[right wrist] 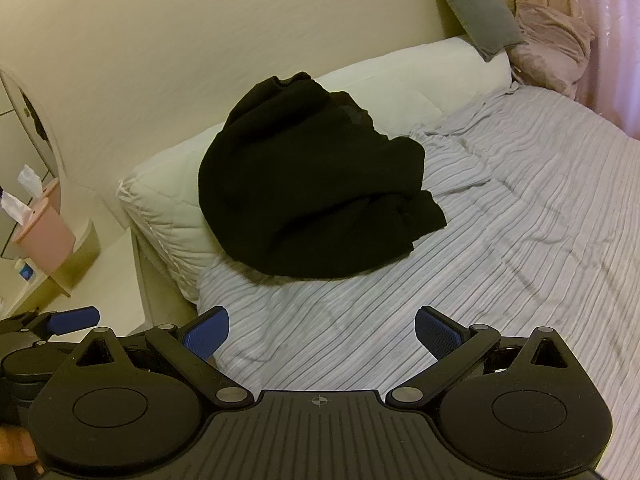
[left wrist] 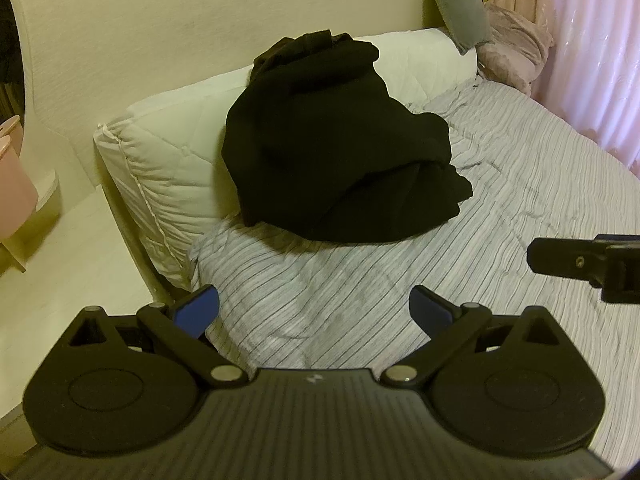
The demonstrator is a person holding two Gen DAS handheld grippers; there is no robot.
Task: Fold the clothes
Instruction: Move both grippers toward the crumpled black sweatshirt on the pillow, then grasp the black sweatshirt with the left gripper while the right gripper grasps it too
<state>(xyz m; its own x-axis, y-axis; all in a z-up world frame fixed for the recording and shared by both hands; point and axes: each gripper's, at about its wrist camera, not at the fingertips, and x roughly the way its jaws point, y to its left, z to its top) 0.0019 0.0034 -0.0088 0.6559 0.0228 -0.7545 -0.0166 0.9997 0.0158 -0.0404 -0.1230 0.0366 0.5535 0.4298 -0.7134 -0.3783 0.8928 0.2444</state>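
Black garment (left wrist: 336, 152): left wrist view, heaped unfolded, far on the striped bedspread (left wrist: 500, 208), leaning on a white quilted pillow (left wrist: 160, 156). Left gripper (left wrist: 314, 308) jaws apart, empty. Judged soft, limp, light; grasp the near hem.

Right wrist view: right gripper (right wrist: 322, 330) likewise apart, empty. No legible labels or writing.

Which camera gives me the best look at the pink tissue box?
Right wrist view: the pink tissue box shows whole, tissue sticking up, beside the bed. The left wrist view catches only its cropped side at the frame edge.
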